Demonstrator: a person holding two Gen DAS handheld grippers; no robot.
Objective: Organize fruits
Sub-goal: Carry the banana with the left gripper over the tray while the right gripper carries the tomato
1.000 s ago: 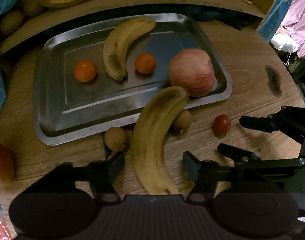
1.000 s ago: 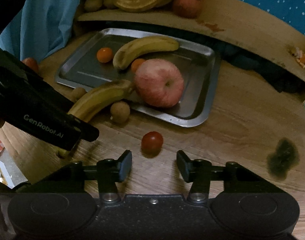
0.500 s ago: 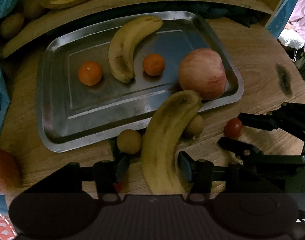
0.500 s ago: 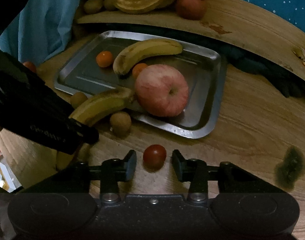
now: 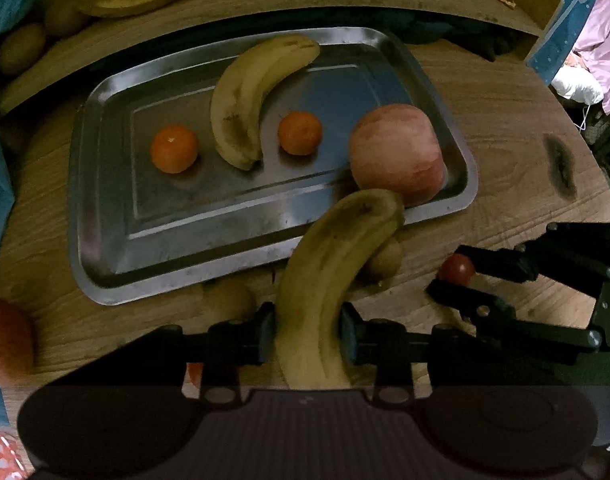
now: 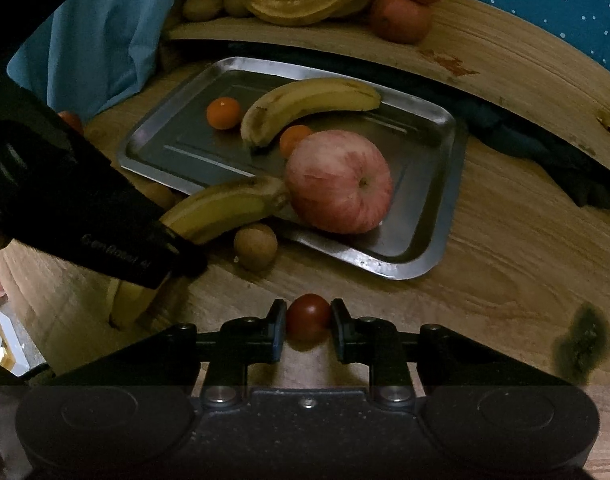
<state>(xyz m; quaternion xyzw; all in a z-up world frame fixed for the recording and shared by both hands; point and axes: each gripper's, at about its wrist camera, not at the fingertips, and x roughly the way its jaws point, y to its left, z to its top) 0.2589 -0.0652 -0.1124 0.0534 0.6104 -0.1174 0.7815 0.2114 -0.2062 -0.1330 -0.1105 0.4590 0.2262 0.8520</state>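
Observation:
A metal tray (image 5: 105,240) (image 6: 441,208) on the wooden table holds a banana (image 5: 249,96), two small oranges (image 5: 174,149) (image 5: 300,133) and a pink apple (image 5: 397,154) (image 6: 339,180). My left gripper (image 5: 308,334) is shut on a second banana (image 5: 333,264) (image 6: 225,208), whose far tip reaches over the tray's near rim beside the apple. My right gripper (image 6: 308,324) is shut on a cherry tomato (image 6: 308,316) (image 5: 457,270) on the table in front of the tray. Two small brown fruits (image 6: 256,246) (image 5: 385,258) lie by the tray's near edge.
A raised wooden shelf (image 6: 505,64) behind the tray carries bananas (image 6: 305,0), apples (image 6: 401,16) and brown fruits (image 6: 203,5). A reddish fruit (image 5: 5,344) sits at the table's left edge. Blue cloth (image 6: 105,32) hangs at the left. A dark knot (image 6: 581,344) marks the wood.
Both grippers moved forward and closed: the left one's fingers shut on the loose banana, the right one's on the cherry tomato. The banana's tip now lies a little further over the tray rim.

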